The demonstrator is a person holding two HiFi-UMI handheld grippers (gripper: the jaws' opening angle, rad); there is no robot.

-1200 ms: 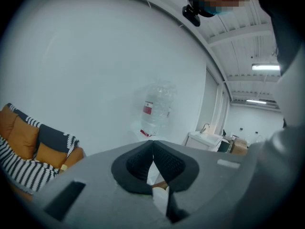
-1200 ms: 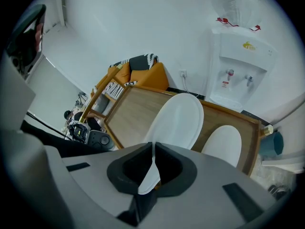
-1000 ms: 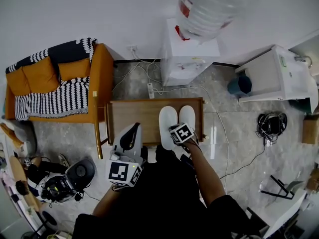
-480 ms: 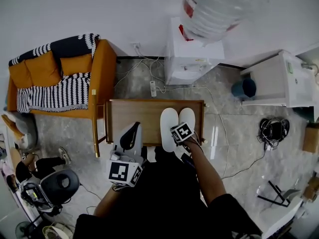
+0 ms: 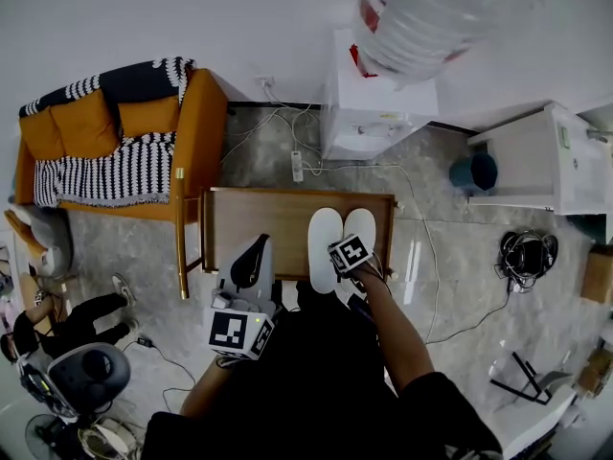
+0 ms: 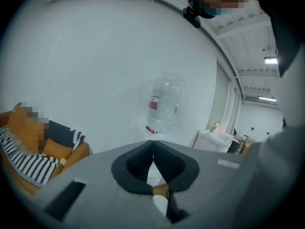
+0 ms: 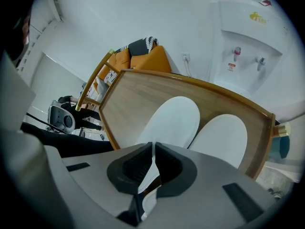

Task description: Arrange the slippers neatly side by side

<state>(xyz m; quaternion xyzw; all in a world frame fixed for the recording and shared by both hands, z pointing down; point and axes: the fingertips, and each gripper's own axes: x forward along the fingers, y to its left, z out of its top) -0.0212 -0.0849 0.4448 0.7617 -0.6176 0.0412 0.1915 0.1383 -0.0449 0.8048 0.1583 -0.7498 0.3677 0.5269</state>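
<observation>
Left-hand slipper [image 7: 169,120] and right-hand slipper [image 7: 221,137] lie side by side on the wooden table [image 7: 133,94], sides touching. Right gripper [image 7: 153,149] is clenched, apparently pinching the left-hand slipper's heel. Left gripper [image 6: 153,147] is clenched on nothing. Step judged: final set-down. Next move calls for releasing without dragging the heel askew

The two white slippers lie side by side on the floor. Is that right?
Not quite. The slippers do lie side by side, but on the wooden table, not on the floor. The head view shows it, and the right gripper view shows them inside the table's rim.
</observation>
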